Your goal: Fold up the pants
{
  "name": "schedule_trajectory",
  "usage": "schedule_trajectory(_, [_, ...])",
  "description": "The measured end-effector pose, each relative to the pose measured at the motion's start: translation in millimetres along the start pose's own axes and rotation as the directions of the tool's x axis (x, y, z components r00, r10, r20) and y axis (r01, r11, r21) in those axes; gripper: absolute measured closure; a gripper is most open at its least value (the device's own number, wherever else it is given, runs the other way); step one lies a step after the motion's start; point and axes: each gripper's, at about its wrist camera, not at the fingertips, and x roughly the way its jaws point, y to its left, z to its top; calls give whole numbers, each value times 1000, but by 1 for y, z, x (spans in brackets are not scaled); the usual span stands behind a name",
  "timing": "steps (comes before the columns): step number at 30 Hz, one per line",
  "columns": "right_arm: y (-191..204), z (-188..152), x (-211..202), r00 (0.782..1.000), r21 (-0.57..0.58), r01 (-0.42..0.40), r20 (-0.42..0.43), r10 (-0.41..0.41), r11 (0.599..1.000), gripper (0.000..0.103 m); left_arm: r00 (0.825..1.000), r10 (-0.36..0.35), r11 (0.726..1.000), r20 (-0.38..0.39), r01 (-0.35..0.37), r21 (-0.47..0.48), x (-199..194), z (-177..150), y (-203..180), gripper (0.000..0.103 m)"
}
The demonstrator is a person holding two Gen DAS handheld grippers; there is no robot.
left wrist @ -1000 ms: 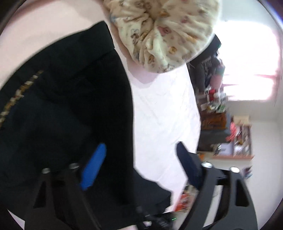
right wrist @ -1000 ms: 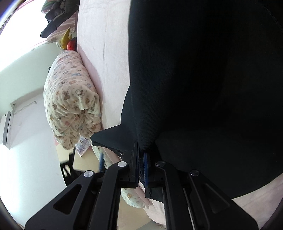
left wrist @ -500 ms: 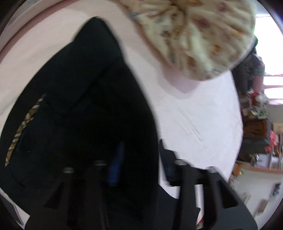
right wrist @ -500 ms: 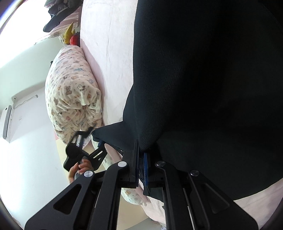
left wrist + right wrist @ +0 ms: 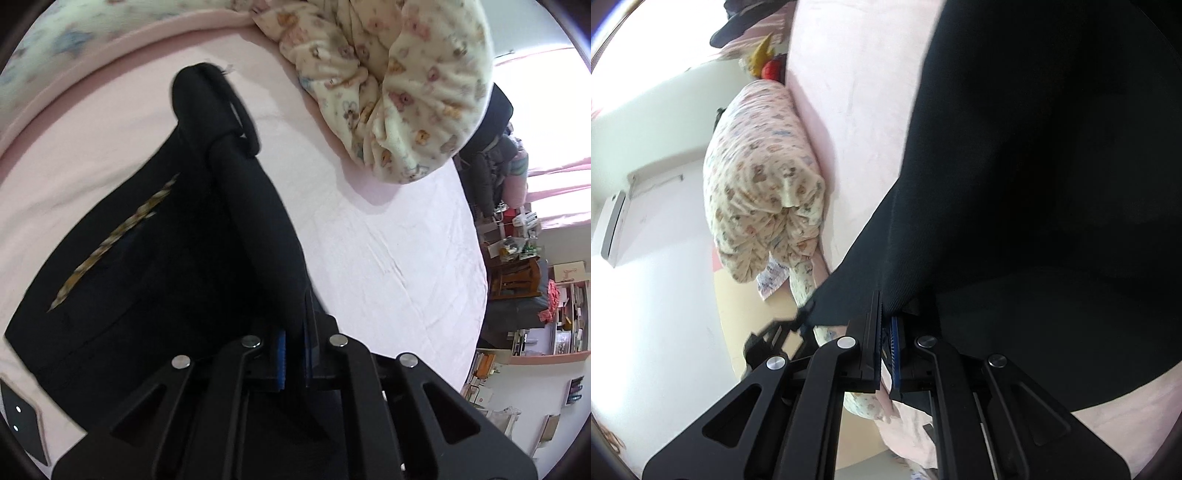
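Note:
Black pants [image 5: 155, 266] lie on the pink bed sheet [image 5: 388, 258], with a thin checked strip showing on the cloth at the left. My left gripper [image 5: 293, 350] is shut on a raised fold of the pants, its blue pads pinching the black cloth. In the right wrist view the pants [image 5: 1052, 166] fill the right half, and my right gripper [image 5: 886, 343] is shut on their edge, which is lifted off the sheet [image 5: 857, 110]. The left gripper [image 5: 783, 332] shows there low at the left, blurred.
A cream printed quilt [image 5: 388, 85] is bundled at the far side of the bed; it also shows as a roll of quilt [image 5: 761, 184] in the right wrist view. Shelves and clutter [image 5: 546, 314] stand beyond the bed's right edge. A wall air conditioner [image 5: 613, 229] hangs at left.
My left gripper went from wide open over the pants to shut on a fold of them, and it tilted so more of the bed shows. The right gripper kept its grip and rose a little.

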Motion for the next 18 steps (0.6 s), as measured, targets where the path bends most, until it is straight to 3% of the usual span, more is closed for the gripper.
schedule_trajectory(7, [5,-18,-9,999,-74,37,-34,-39,997,99,998,-9,998,62,13,-62,-48,-55,51,96])
schedule_trajectory(15, [-21,-36,-15,993,-35,102,-61,-104,994,99,996,64,977,62,-50,-206,-52,-115,113,96])
schedule_trajectory(18, [-23,-45,-17,992,-52,109,-51,-111,993,99,994,78,980,81,-62,-190,-56,-125,116,96])
